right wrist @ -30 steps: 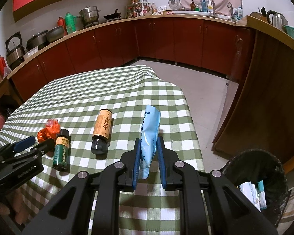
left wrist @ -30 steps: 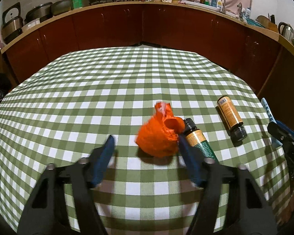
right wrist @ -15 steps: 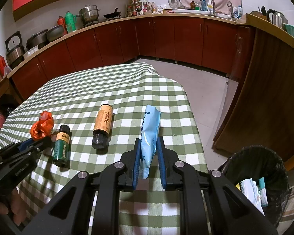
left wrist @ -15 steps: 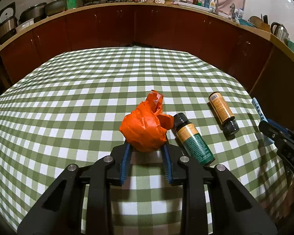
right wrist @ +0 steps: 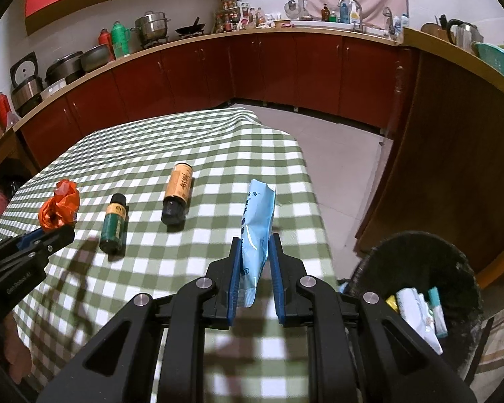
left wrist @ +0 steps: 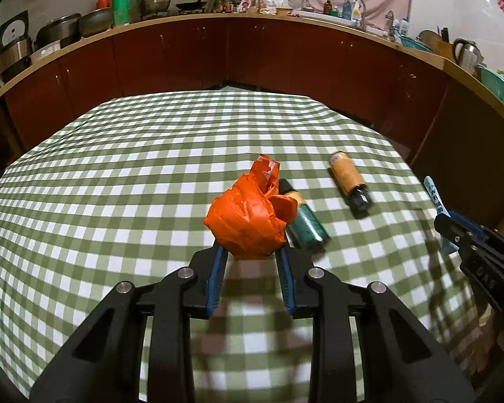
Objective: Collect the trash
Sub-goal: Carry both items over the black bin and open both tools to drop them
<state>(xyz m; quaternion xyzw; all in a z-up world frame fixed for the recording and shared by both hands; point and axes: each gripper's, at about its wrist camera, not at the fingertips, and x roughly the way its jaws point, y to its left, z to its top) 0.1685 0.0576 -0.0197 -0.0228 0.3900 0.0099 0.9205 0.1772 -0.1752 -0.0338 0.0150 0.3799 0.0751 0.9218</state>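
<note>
Crumpled orange plastic bag [left wrist: 248, 221] lifted off the table, light-blue wrapper [right wrist: 256, 231] upright past the table's right edge, green bottle [right wrist: 113, 223] and tan bottle [right wrist: 177, 194] lying flat near that edge

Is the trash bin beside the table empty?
No, the trash bin already holds white and teal wrappers in the right wrist view.

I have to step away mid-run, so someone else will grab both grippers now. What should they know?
Left gripper: shut on the orange plastic bag, above the table.
Right gripper: shut on the blue packet, near the table's edge beside the bin.
On the table: green bottle and orange-labelled bottle, both lying down.
Done: the bin already holds some trash.
Left: drop both held items in, then collect the two bottles.
</note>
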